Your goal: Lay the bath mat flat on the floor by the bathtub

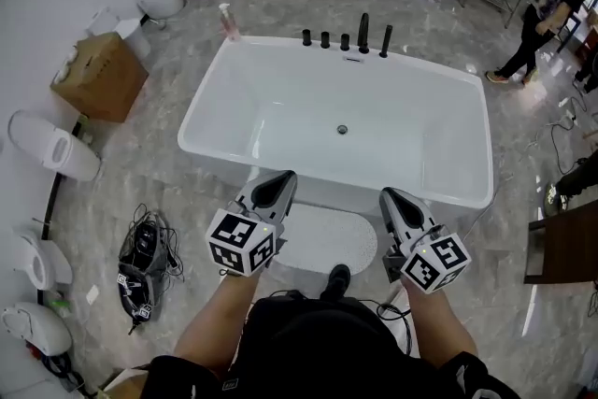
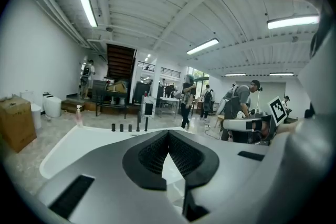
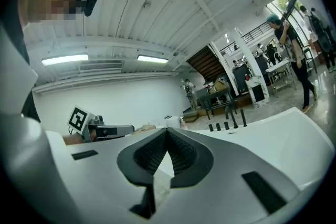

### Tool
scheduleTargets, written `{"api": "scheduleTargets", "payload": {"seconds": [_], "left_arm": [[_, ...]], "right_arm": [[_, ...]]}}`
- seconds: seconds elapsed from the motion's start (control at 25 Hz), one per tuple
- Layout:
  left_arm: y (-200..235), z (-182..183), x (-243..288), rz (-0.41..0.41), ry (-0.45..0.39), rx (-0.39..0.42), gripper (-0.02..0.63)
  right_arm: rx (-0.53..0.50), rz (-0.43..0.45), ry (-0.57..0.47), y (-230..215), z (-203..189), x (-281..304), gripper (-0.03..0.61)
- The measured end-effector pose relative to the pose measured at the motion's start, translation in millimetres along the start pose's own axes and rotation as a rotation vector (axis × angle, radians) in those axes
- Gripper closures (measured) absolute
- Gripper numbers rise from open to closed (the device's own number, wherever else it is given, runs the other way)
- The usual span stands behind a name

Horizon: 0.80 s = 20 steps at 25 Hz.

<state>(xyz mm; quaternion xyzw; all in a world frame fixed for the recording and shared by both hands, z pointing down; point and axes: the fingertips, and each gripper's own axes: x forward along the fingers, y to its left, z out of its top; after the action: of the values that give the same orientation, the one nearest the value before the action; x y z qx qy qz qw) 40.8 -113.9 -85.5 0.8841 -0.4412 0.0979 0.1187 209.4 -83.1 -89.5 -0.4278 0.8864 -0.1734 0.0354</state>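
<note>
A white oval bath mat lies on the grey floor right against the near side of the white bathtub, and it looks flat. My left gripper hovers over the mat's left end, jaws shut and empty. My right gripper hangs over its right end, also shut with nothing in it. The grippers and a dark shoe cover parts of the mat's edges. In the left gripper view the shut left gripper points across the tub. In the right gripper view the shut right gripper does the same over the tub.
Black taps and a pink bottle stand on the tub's far rim. A cardboard box and toilets line the left side, with a black bag and cables on the floor. A person walks far right; a dark table stands right.
</note>
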Motion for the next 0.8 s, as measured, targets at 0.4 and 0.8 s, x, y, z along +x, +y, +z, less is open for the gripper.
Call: {"api": "scheduleTargets", "payload": {"seconds": [0.4,0.8], "left_arm": [[10,-27,-89,-0.006,0.006,0.014,0.603],[0,-33,-121,0.007,-0.022,0.03,0.603]], "right_arm": [[-0.006,-0.124,-0.066,87,-13,-31,0.565],[-0.111,-0.192,-0.068,109,-8,-44,0.566]]}}
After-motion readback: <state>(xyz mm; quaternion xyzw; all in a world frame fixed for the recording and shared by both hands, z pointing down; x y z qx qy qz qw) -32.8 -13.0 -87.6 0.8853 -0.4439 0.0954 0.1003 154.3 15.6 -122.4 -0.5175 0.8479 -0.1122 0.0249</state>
